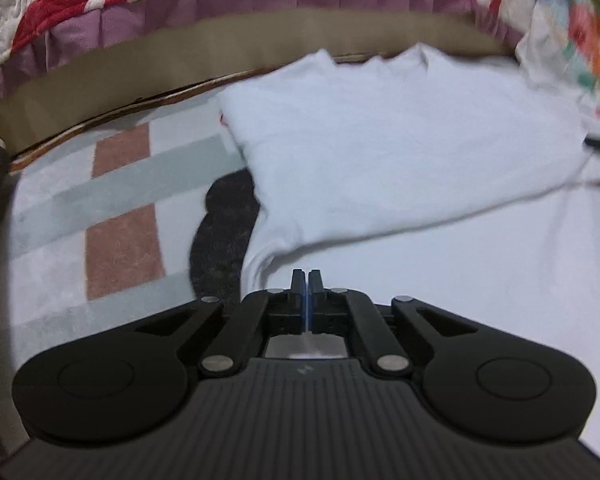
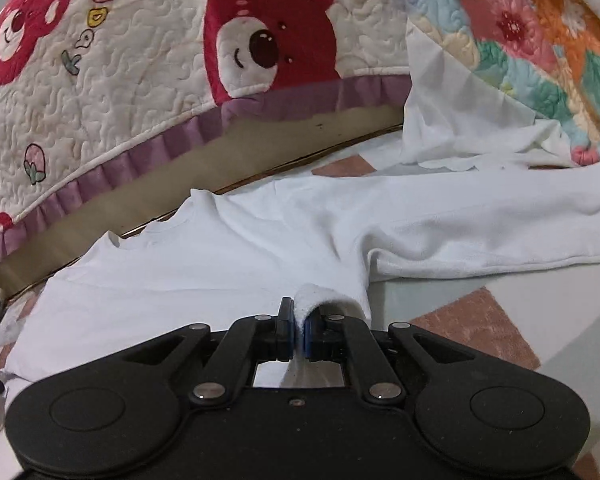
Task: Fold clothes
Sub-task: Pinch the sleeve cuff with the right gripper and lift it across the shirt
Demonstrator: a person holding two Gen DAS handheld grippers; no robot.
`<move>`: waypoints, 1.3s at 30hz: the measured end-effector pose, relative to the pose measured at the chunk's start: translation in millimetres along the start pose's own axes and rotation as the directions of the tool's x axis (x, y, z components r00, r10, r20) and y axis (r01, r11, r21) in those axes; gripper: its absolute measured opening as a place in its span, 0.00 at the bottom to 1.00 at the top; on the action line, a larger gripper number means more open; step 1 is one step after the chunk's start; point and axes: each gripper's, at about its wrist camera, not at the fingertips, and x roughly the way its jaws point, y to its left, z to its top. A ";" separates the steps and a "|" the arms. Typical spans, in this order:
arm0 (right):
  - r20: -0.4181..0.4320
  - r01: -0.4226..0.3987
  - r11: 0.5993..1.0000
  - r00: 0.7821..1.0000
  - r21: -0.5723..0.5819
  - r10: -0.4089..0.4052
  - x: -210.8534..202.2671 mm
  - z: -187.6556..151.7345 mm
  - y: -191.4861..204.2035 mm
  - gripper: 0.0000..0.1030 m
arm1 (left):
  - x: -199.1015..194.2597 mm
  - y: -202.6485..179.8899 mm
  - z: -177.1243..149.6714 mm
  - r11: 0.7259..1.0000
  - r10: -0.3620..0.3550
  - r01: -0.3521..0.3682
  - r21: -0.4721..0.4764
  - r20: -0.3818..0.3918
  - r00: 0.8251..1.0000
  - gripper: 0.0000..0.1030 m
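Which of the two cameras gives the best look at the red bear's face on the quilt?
The right wrist view: a whole bear face shows on the quilt. The left wrist view catches only red patches along the top edge.

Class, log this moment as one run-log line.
task: fold clothes | right gripper: shut on white shirt | left gripper: shut, empty | surface: checked rug
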 end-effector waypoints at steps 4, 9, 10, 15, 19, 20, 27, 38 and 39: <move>0.008 0.013 0.999 1.000 -0.032 -0.013 -3.4 -2.8 -2.2 0.07 | -1.3 -0.3 8.4 0.998 0.048 -0.050 0.049 0.049 0.998 0.29; 0.009 0.012 0.999 1.000 -0.032 -0.011 -8.7 -7.7 -8.2 0.07 | 11.0 -5.7 14.4 0.992 0.078 -0.082 0.094 0.043 0.996 0.34; 0.009 0.011 0.999 1.000 -0.031 -0.011 -8.4 -7.7 -8.3 0.07 | 14.0 -6.7 15.3 0.991 0.083 -0.086 0.098 0.039 0.996 0.36; 0.008 0.012 1.000 1.000 -0.028 -0.011 -7.2 -8.7 -8.7 0.07 | 29.0 -11.8 19.9 0.987 0.106 -0.108 0.118 0.023 0.994 0.38; 0.007 0.056 0.998 0.998 -0.043 -0.055 -7.8 -8.1 -10.0 0.07 | 27.0 -12.4 19.5 0.990 0.105 -0.106 0.095 0.020 0.994 0.38; 0.005 0.060 0.997 0.998 -0.041 -0.059 -7.9 -7.6 -10.6 0.07 | 25.0 -12.2 19.0 0.991 0.102 -0.103 0.085 0.020 0.995 0.38; 0.057 -0.146 0.987 0.987 -0.073 0.150 -26.6 1.2 4.1 0.07 | 8.1 -12.0 15.6 0.997 0.082 -0.083 0.007 0.042 0.996 0.37; -0.345 -0.432 0.788 0.891 -0.439 0.296 -18.0 -32.3 89.0 0.06 | -3.8 -39.4 23.5 1.000 -0.011 0.014 -0.026 0.107 0.994 0.38; -0.337 -0.419 0.792 0.897 -0.443 0.286 -17.2 -32.9 86.2 0.07 | -2.2 -44.4 24.1 0.999 -0.027 0.029 -0.021 0.103 0.994 0.39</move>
